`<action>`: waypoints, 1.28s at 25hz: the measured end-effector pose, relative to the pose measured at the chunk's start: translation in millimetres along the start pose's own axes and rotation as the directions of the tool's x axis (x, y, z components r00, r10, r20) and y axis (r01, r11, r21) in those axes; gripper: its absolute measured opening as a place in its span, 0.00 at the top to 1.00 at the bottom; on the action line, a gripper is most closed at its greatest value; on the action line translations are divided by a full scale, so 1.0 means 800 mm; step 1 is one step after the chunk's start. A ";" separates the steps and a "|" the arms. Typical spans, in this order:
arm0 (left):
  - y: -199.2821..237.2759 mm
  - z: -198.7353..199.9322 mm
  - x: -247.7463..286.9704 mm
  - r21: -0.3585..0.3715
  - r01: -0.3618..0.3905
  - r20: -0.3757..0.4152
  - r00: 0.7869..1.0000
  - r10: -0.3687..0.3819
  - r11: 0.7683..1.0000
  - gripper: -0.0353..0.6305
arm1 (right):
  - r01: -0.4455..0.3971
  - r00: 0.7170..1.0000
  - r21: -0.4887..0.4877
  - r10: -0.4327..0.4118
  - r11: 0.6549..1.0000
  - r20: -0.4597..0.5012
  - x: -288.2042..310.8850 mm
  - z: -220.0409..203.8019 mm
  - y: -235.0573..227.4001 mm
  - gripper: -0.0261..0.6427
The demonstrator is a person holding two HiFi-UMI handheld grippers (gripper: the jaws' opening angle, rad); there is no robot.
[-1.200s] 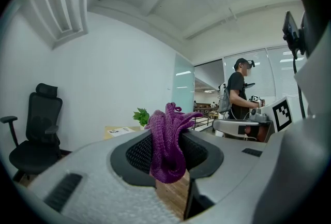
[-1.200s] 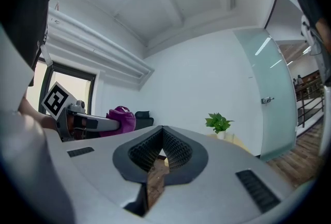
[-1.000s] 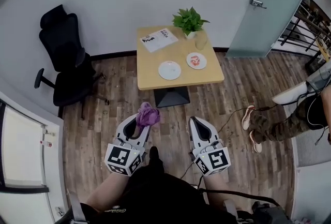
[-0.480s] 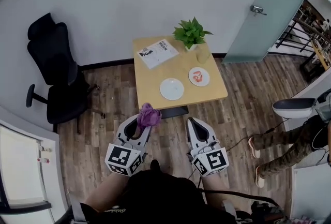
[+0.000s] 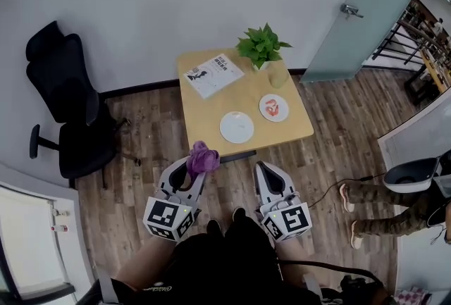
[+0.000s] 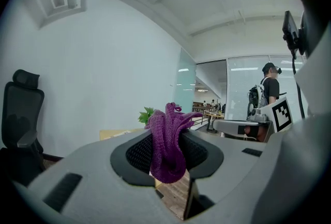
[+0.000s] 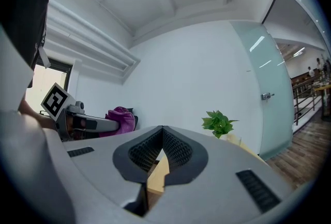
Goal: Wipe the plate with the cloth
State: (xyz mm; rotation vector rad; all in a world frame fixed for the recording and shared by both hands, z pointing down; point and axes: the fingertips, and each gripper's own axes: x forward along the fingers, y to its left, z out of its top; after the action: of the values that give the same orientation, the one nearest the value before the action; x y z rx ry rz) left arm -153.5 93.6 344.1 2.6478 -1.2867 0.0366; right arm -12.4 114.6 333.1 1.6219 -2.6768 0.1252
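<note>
I am walking up to the table [image 5: 211,110] with the cloth [image 6: 167,146] ready, so this is the approach step; no wiping is happening yet. My left gripper [image 5: 192,168] is clamping the purple cloth between its jaws. My right gripper [image 7: 162,134] is riding beside it with its jaws closed tip to tip and nothing between them.

The plain white plate [image 5: 237,127] is lying flat near the table's front edge, well apart from both grippers. A second plate with a red pattern [image 5: 273,107] is sitting just behind it (I am judging the plain one to be mine to wipe, though I cannot be sure).

The cloth is bunched into folds. In the left gripper view its long axis is running top to bottom across the jaws, one end poking up and a lump hanging below. From above it is bulging forward past the jaw tips, toward the table.

Next I am probably needing to reach over the table, lower the hanging lump onto the plate, and maybe steady the rim with my right gripper.
</note>
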 end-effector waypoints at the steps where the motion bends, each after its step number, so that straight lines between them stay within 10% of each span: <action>1: 0.000 -0.001 0.002 -0.004 0.005 -0.001 1.000 -0.005 1.000 0.76 | 0.000 1.000 0.002 0.000 1.000 -0.004 0.002 -0.001 0.001 0.96; 32: 0.034 0.066 0.258 0.013 -0.126 0.031 0.992 0.125 0.992 0.76 | -0.195 0.980 -0.001 0.194 0.981 0.029 0.169 0.047 -0.203 0.96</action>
State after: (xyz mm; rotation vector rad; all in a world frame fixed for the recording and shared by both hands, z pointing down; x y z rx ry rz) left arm -50.2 -92.9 319.1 2.5852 -1.4665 0.0245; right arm 69.6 -82.6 312.5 1.3688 -2.8529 0.1064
